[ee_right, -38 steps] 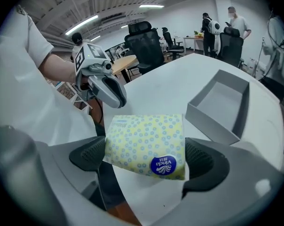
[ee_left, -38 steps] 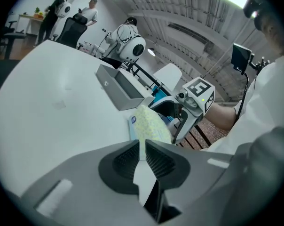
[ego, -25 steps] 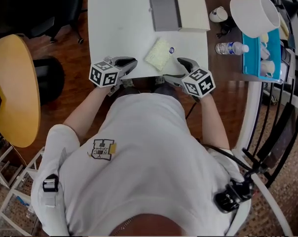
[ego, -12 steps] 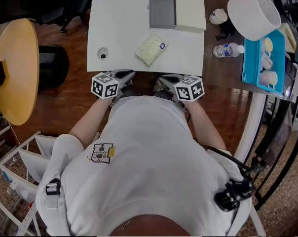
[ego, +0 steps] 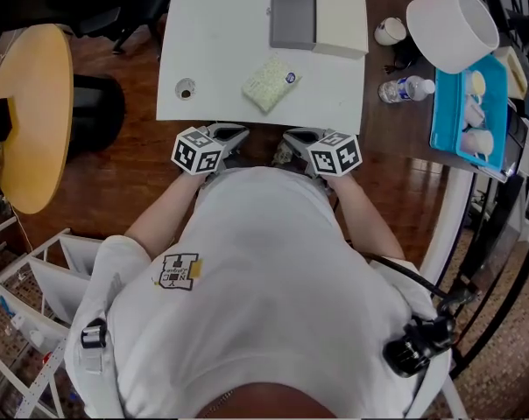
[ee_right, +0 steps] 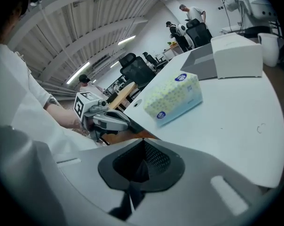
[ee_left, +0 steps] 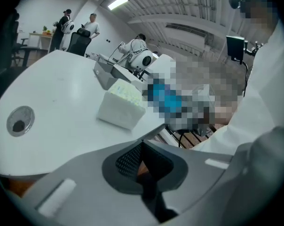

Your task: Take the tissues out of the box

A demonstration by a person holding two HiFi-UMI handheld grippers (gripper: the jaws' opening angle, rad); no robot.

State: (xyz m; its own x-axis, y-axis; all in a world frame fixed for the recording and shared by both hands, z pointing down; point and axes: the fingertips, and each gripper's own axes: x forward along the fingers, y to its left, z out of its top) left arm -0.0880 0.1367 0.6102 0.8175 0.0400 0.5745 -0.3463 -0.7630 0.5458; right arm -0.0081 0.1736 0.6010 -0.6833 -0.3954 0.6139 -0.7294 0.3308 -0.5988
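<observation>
The tissue pack [ego: 270, 83], a soft pale-yellow packet with a blue sticker, lies flat near the front of the white table [ego: 221, 51]. It shows as a whitish block [ee_left: 122, 102] in the left gripper view and as a patterned packet [ee_right: 175, 98] in the right gripper view. Both grippers hang off the table's front edge, close to the person's chest and apart from the pack. My left gripper [ego: 236, 134] is shut and holds nothing. My right gripper [ego: 294, 136] is also shut and empty. Each gripper view shows its own closed jaws, left [ee_left: 142, 147] and right [ee_right: 143, 147].
A grey box [ego: 292, 11] and a cream box [ego: 341, 16] stand side by side at the table's far edge. A round cable hole [ego: 185, 88] sits front left. A yellow round table [ego: 32, 112] is at left; a blue tray [ego: 475, 86], bottle [ego: 405, 87] and white bowl [ego: 453, 29] at right.
Both grippers drew back from beside the tissue pack at the table's edge toward the person's body. The right gripper's jaws closed.
</observation>
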